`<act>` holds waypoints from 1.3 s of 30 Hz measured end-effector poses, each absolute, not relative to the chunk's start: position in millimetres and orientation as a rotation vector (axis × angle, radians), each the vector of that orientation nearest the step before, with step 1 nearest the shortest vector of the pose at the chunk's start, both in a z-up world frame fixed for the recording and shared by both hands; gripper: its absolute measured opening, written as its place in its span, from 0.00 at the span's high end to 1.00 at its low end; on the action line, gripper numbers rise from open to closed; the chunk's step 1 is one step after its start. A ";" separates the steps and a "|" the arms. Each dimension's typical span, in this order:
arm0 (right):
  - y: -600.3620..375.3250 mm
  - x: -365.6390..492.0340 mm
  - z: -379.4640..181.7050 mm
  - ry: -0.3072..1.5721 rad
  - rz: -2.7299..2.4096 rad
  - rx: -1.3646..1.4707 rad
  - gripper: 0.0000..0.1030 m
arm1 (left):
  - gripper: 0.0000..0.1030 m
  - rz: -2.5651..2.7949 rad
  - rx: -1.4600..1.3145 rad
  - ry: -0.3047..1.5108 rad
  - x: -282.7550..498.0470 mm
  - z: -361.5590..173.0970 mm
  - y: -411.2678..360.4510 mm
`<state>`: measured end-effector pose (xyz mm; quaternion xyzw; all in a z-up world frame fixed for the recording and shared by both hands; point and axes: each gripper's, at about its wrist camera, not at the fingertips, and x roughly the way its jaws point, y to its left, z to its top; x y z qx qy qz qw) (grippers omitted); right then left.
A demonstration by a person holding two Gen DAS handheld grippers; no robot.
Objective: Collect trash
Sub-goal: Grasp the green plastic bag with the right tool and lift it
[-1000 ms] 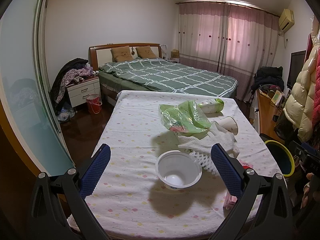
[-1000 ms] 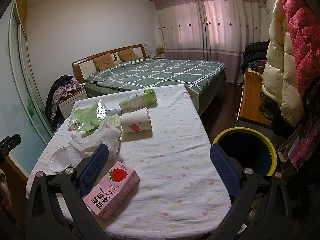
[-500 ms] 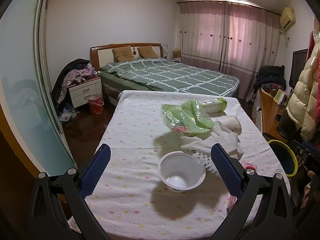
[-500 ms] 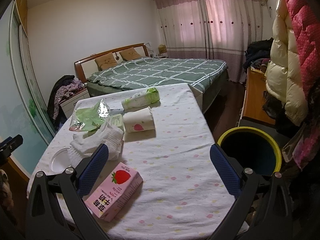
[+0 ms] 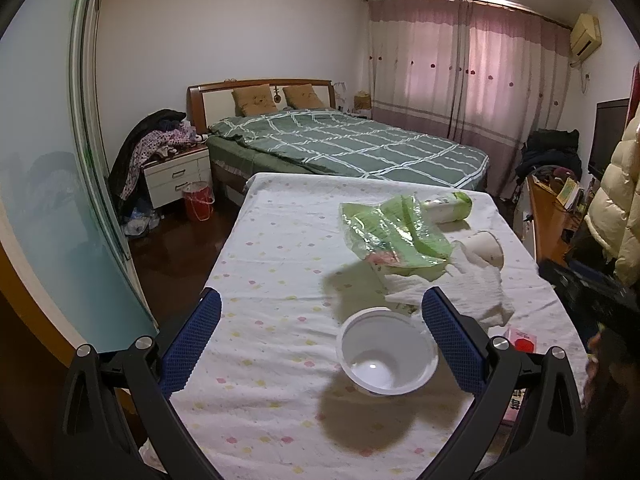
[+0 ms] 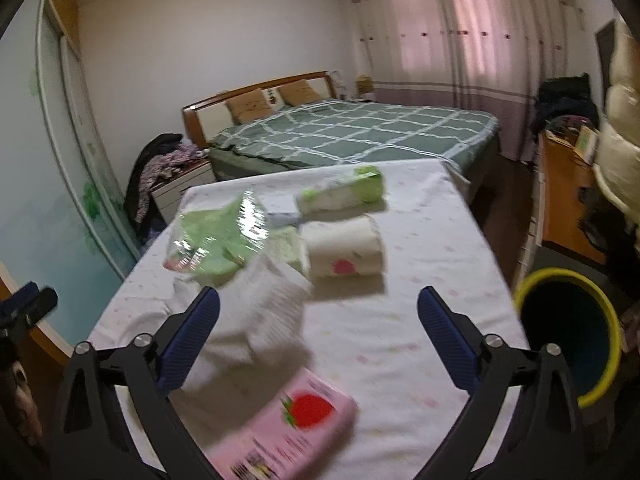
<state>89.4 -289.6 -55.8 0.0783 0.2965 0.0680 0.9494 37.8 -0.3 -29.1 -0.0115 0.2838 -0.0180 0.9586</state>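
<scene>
**Two open grippers over a table of trash**

The left gripper (image 5: 320, 344) hovers above a table (image 5: 276, 240) covered in a dotted cloth, its blue-padded jaws spread wide and holding nothing. A white plastic bowl (image 5: 386, 360) sits between its fingers, close to the right one. Beyond the bowl lie a crumpled white tissue (image 5: 468, 284), a green plastic bag (image 5: 392, 232) and a paper cup (image 5: 486, 246) on its side.

The right gripper (image 6: 318, 336) has its jaws wide apart, having just narrowed slightly, with nothing clamped. A pink strawberry milk carton (image 6: 288, 424) lies just below its fingers. A yellow-rimmed trash bin (image 6: 568, 332) stands to its right, beside the table.
</scene>
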 end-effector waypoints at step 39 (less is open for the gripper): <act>-234.3 228.9 -46.0 0.751 0.308 0.206 0.69 | 0.04 -0.051 -0.012 0.613 88.2 -47.8 8.4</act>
